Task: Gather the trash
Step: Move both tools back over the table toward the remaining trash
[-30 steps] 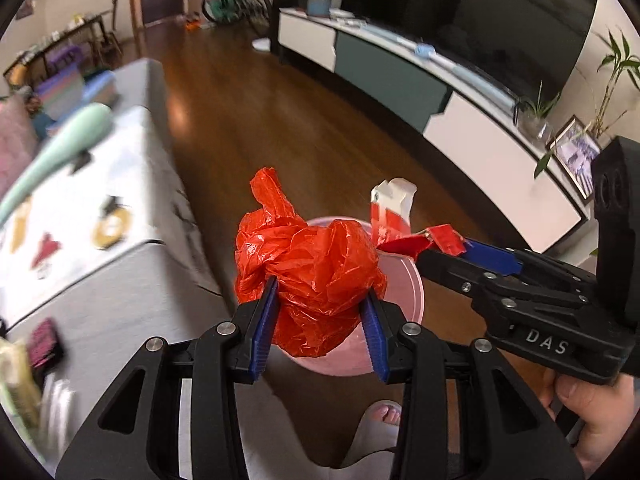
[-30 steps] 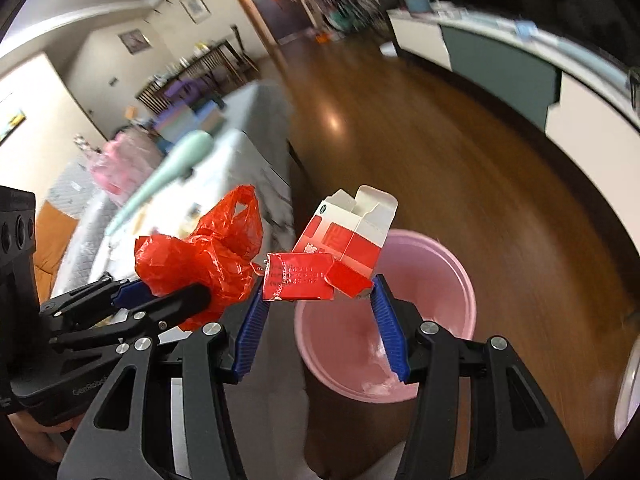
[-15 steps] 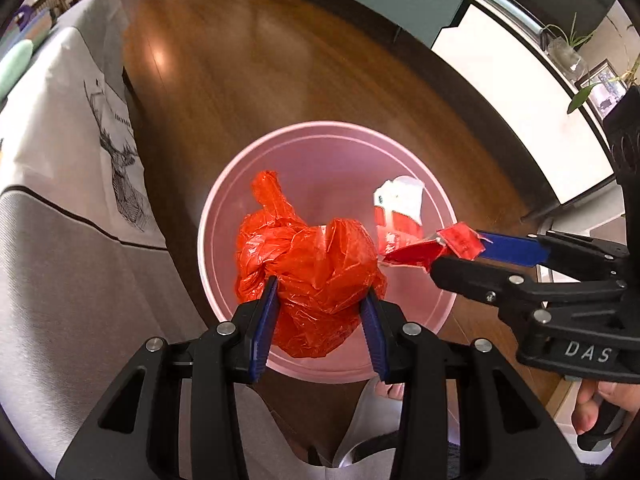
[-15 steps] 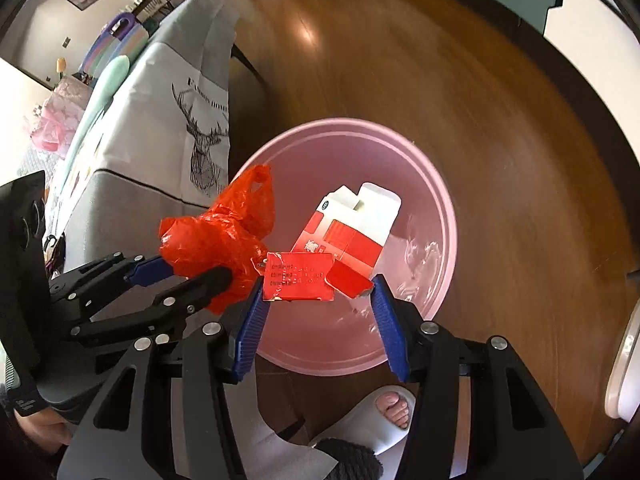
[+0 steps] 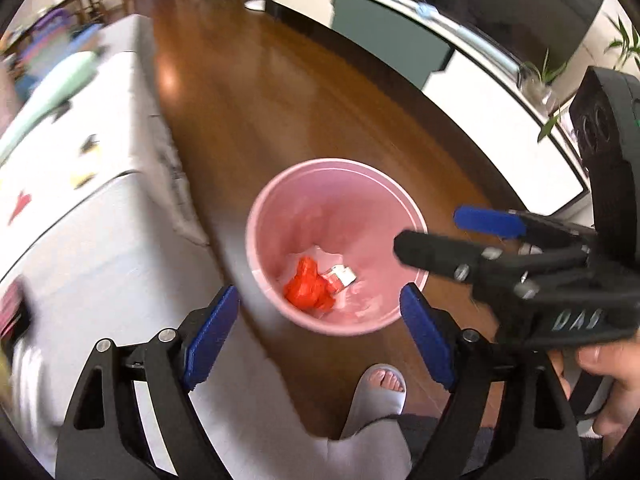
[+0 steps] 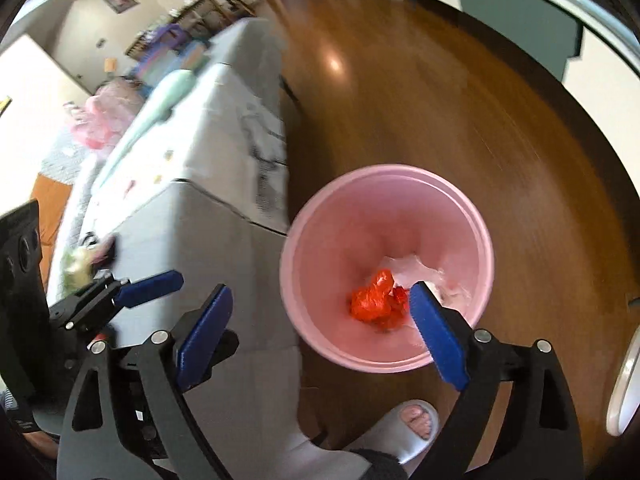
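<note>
Hovering over the round pink plastic bin [image 5: 256, 240], left gripper [image 5: 320, 318] opening wide, nothing between its blue pads. Lying low and just far of those pads, at the bin bottom: crumpled red plastic bag [image 5: 306, 286], roundish, no clear long axis, touching a red-and-white cardboard carton [image 5: 340, 276] on its right, end pointing right. Right gripper [image 6: 322, 334] also opening, empty, about equally near.

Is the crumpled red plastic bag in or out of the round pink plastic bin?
In. The crumpled red plastic bag lies at the bottom of the round pink plastic bin, clear of both grippers.
</note>
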The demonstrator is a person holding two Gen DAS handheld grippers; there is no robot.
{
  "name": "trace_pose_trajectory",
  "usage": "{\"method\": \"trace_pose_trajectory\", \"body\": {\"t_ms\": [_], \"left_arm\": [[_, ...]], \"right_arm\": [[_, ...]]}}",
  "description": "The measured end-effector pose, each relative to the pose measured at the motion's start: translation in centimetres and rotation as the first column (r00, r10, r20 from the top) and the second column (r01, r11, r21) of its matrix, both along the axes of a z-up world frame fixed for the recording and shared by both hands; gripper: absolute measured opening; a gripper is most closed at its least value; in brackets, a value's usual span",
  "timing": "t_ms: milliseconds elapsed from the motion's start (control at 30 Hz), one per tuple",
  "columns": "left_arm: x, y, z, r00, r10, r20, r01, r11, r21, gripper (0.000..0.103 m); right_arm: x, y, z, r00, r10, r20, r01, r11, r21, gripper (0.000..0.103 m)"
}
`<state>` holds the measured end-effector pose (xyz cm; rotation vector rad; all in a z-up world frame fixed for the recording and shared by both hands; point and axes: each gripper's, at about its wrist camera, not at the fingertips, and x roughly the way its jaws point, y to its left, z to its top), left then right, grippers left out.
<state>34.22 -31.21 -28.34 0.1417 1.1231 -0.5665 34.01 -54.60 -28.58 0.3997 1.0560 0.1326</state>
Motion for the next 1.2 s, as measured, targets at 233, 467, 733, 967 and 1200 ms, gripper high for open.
{"method": "trace_pose_trajectory", "body": {"t_ms": [233,467,733,967,1200], "left_arm": [[-5.5,12.1,7.6,0.983,0.112,0.145,-0.111,0.994,-0.014,0.082],[-12.1,24.5,12.5,0.938,0.249,0.24,-0.247,0.968,-0.038,0.084],[-16.1,33.8,13.1,0.895,0.367,0.254,-0.363,0.93,-0.062,0.085],[-16.2,37.5,9.9,0.896,0.374,0.241,-0.353,0.927,-0.124,0.085],[-12.2,40.6,5.0,0.893,0.407,0.193,-0.37,0.907,-0.2,0.085]], "right_arm": [[-3.6,8.1,8.7,0.969,0.069,0.236,-0.051,0.995,-0.082,0.098],[-9.3,16.6,12.8,0.944,0.109,0.312,-0.107,0.994,-0.022,0.098],[-12.9,27.5,15.1,0.888,0.244,0.39,-0.26,0.966,-0.012,0.098],[-13.6,31.5,14.6,0.879,0.249,0.408,-0.268,0.963,-0.01,0.098],[-11.7,33.2,10.4,0.895,0.261,0.362,-0.273,0.962,-0.02,0.098]]}}
